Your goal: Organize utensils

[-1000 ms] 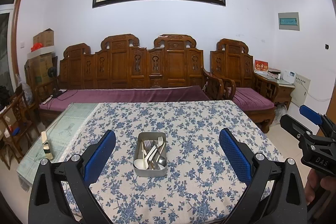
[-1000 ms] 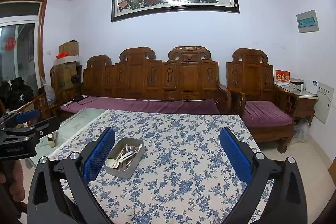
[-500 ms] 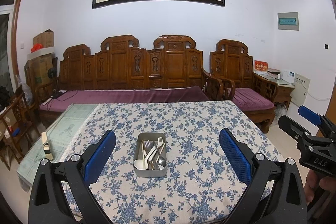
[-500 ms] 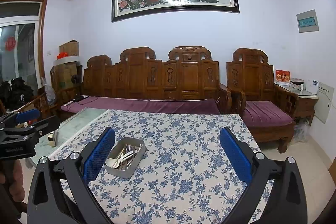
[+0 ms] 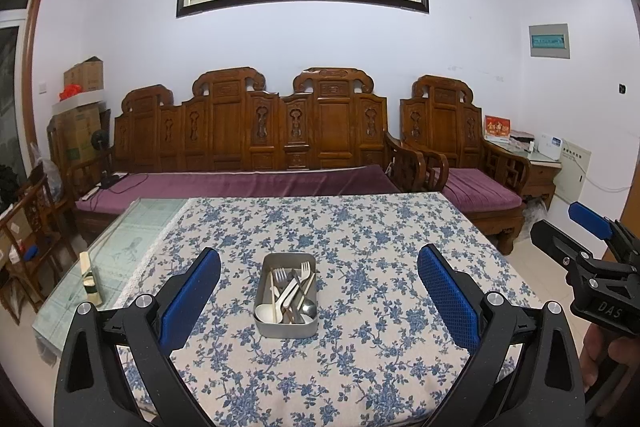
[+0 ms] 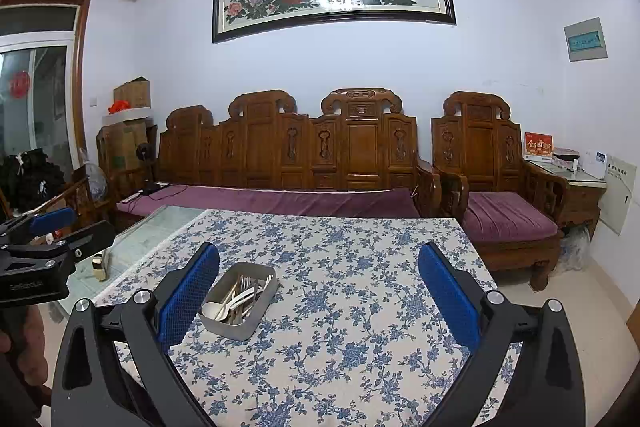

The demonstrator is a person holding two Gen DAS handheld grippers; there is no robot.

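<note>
A rectangular metal tray (image 5: pixel 286 330) stands on the flowered tablecloth and holds several utensils: forks (image 5: pixel 305 271), a white spoon (image 5: pixel 264 313) and a metal spoon. My left gripper (image 5: pixel 319 251) hovers open above the near table edge, and the tray lies just beyond, between its blue pads. From the right wrist view the same tray (image 6: pixel 244 331) sits beside the left finger of my open right gripper (image 6: pixel 319 247). Both grippers are empty. Each appears in the other's view, the right gripper (image 5: pixel 568 227) at the right edge and the left gripper (image 6: pixel 76 227) at the left edge.
The blue floral cloth (image 5: pixel 360 227) covers most of the table, with bare glass top (image 5: pixel 132 239) at the left. A small yellow box (image 5: pixel 89 277) stands on the glass. A carved wooden bench (image 5: pixel 280 131) and armchair (image 5: pixel 460 147) stand behind. A hand (image 5: pixel 600 359) holds the right gripper.
</note>
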